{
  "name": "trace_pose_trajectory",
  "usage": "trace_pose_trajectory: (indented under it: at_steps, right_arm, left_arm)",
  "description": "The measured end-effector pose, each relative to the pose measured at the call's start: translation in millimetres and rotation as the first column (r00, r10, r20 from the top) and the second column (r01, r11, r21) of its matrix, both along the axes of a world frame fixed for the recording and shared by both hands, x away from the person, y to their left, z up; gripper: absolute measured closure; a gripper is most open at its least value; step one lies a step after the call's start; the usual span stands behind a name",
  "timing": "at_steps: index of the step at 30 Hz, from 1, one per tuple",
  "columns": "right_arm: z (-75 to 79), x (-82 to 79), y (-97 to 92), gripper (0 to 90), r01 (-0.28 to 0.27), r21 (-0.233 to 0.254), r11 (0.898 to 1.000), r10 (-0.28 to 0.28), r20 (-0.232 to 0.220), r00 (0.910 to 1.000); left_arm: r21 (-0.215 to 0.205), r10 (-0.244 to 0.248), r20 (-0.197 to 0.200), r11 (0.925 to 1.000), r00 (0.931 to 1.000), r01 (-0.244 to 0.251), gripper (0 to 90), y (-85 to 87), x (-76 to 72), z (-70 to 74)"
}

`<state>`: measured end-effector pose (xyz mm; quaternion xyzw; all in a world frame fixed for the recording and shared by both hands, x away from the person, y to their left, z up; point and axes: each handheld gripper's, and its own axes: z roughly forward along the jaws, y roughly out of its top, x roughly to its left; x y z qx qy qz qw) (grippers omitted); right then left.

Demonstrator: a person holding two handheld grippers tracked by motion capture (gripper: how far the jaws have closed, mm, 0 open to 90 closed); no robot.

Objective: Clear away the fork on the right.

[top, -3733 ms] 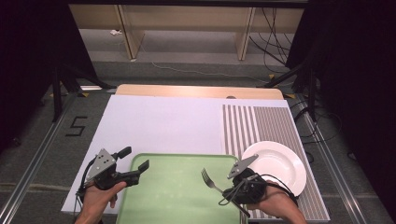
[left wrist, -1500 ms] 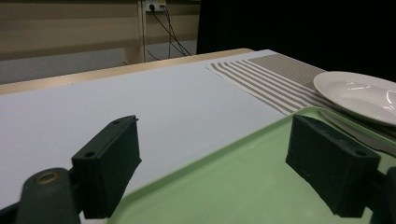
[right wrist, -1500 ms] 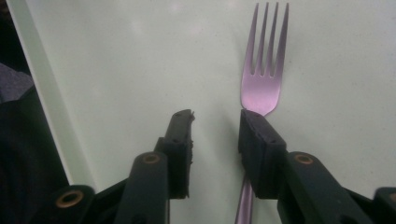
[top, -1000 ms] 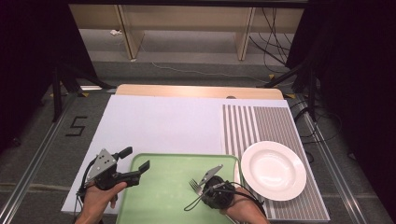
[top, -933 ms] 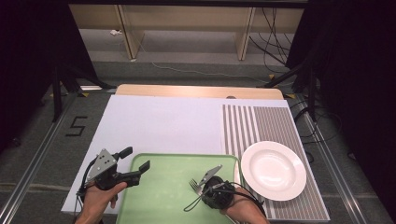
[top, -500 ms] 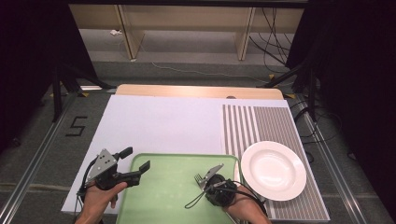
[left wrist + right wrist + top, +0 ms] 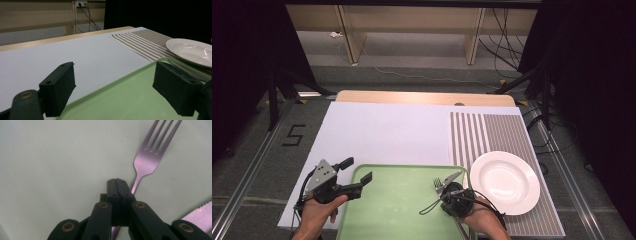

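Note:
A green tray (image 7: 397,205) lies at the table's near edge. My right gripper (image 7: 447,190) is low over the tray's right part, jaws pressed together on the neck of a steel fork (image 7: 152,152). The fork's tines (image 7: 438,182) point away from me, and its handle runs back under the jaws. A table knife (image 7: 453,177) lies just right of the fork, its serrated blade (image 7: 197,216) near the jaws. My left gripper (image 7: 358,170) hovers at the tray's left rim, open and holding nothing, with the tray (image 7: 125,100) between its pads.
A white plate (image 7: 504,182) sits on a striped placemat (image 7: 492,132) right of the tray, and the same plate (image 7: 192,51) appears past the tray's far rim. A white sheet (image 7: 382,130) covers the table beyond the tray.
Since the earliest frame my right gripper carried the fork from beside the plate leftward onto the tray. Over the last second it crept slightly right. The left gripper stayed put.

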<state>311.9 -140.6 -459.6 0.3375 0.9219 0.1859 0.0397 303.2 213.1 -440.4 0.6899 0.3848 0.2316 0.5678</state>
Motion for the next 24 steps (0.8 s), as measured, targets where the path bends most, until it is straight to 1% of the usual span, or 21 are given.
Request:
trace_pose_trajectory:
  at_steps: [3,8,10,11,13,14,18,19,21,24]
  right_arm:
    - [0.4,-0.2,-4.5,90.0,0.015,-0.007,1.000,-0.015,-0.003,0.9999]
    - [0.9,0.1,-10.8,90.0,0.024,-0.006,1.000,-0.024,-0.007,0.9997]
    - [1.0,0.5,-13.3,90.0,0.038,-0.009,0.999,-0.038,-0.007,0.9992]
    - [1.2,0.8,-14.2,90.0,0.038,-0.012,0.999,-0.038,-0.004,0.9993]
    - [1.4,1.2,-16.2,90.0,0.041,-0.013,0.999,-0.042,-0.011,0.9991]
    - [1.3,1.3,-16.9,90.0,0.045,-0.014,0.999,-0.045,-0.004,0.9990]
    - [1.8,1.8,-19.8,90.0,0.052,-0.017,0.998,-0.052,-0.013,0.9985]
    - [1.7,1.9,-20.6,90.0,0.055,-0.019,0.998,-0.055,-0.007,0.9984]
    - [1.9,2.0,-22.3,90.0,0.061,-0.017,0.998,-0.062,-0.012,0.9980]
    - [2.0,2.9,-25.5,90.0,0.062,-0.019,0.998,-0.062,-0.009,0.9980]
  left_arm:
    - [-0.005,-0.004,0.004,1.0000,1.0000,0.004,17.0,-0.2,0.7,-0.5]
    - [0.001,0.001,0.001,1.0000,1.0000,-0.001,17.0,0.2,0.0,0.3]
    - [0.001,0.002,0.000,1.0000,1.0000,-0.002,17.0,0.2,0.2,0.1]
    - [0.001,0.001,0.000,1.0000,1.0000,-0.001,17.0,0.0,0.0,0.1]
    - [0.000,0.000,0.001,1.0000,1.0000,0.000,17.0,-0.2,-0.1,0.0]
    - [0.001,0.000,0.000,1.0000,1.0000,0.000,17.0,-0.1,-0.1,0.1]
    - [0.000,0.000,0.001,1.0000,1.0000,0.000,17.0,-0.1,-0.2,0.2]
    - [0.000,0.000,0.002,1.0000,1.0000,0.000,17.0,-0.1,-0.2,0.1]
    - [0.001,0.000,0.001,1.0000,1.0000,0.000,17.0,-0.1,0.0,0.0]
    - [0.000,-0.001,0.001,1.0000,1.0000,0.001,17.0,-0.1,-0.1,0.1]
